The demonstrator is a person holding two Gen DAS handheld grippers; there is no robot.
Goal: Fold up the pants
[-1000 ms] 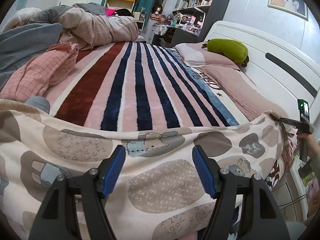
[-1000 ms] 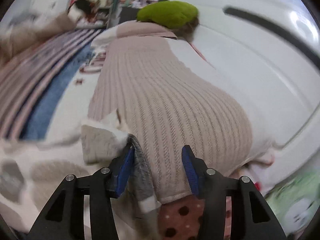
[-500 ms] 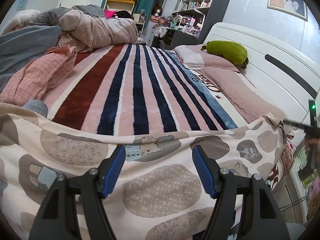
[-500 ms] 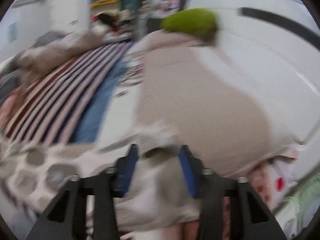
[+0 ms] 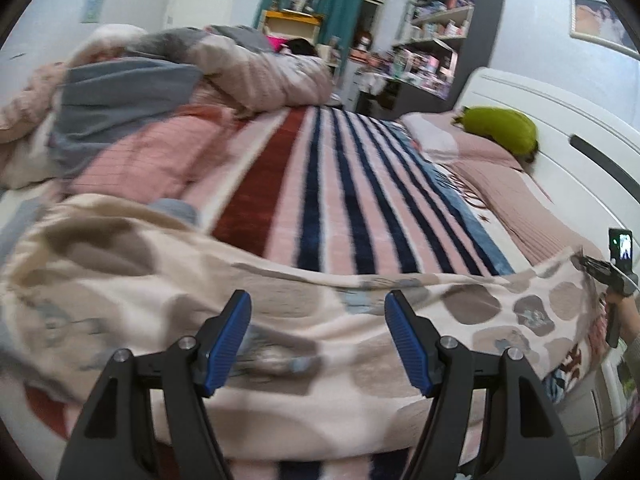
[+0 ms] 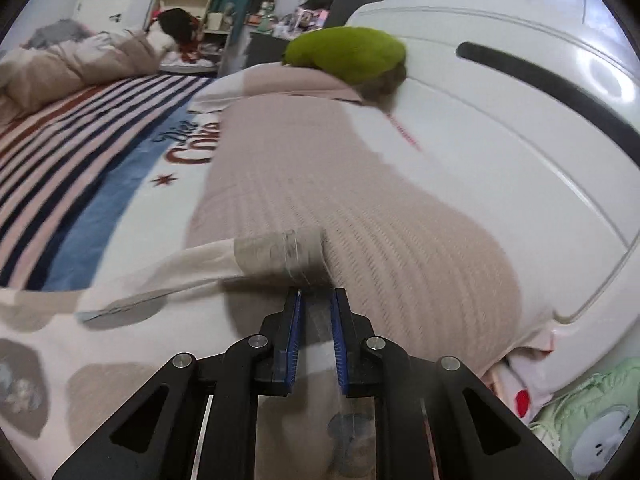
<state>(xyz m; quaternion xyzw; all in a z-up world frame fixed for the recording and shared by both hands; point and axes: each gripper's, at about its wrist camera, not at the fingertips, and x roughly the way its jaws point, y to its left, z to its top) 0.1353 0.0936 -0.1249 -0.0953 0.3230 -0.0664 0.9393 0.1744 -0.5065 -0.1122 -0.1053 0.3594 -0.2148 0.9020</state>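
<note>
Bedroom's a busy one, with the striped blanket (image 5: 320, 184) running up the bed toward a green pillow (image 5: 498, 136), and the pants (image 5: 280, 312) are draped flat across the near end, cream with grey-brown blotches, spread almost the whole width. From your left wrist view, the left gripper (image 5: 318, 336) hangs over the middle of that fabric with its jaws standing wide and nothing between them; compared with a second ago the view is tipped and smeared, and the pants' far edge looks lifted into a ridge instead of lying slack. You can also catch the right gripper (image 5: 592, 266) way out at the right end of the pants, pinching the fabric there. Over to the right wrist view: a second ago your jaws sat apart with the grey cuff (image 6: 286, 252) only brushing one pad, and they've just been closing, so now the blue pads (image 6: 294, 336) are nearly together with a strip of the pants clamped between them, the cuff sticking out just past the tips against the knitted pillow (image 6: 360, 208). So my read is you've got one end secured, and your left side hasn't grabbed anything yet, which is what the fold is waiting on.
</note>
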